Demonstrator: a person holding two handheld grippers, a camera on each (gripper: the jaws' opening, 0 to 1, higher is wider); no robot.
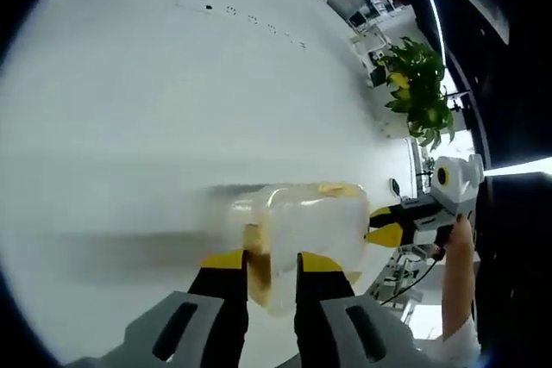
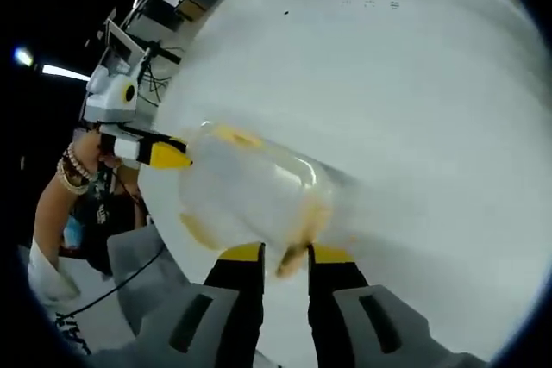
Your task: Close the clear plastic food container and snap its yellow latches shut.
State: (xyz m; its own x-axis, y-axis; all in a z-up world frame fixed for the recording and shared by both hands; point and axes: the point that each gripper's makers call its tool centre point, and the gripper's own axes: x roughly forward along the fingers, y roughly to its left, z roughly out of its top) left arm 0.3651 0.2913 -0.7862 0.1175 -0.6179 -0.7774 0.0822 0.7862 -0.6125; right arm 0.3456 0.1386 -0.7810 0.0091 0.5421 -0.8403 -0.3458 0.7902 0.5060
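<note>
Left gripper pinches near edge of clear plastic food container above white table | right gripper pinches opposite edge by yellow latch | likely light, slick, flexible; grip rims at latches.

A white table spreads wide ahead of both grippers. The clear plastic food container seems to sit on it just beyond the left gripper's jaws, though blur hides the contact. Far ahead, a row of small dark marks dots the surface.
</note>
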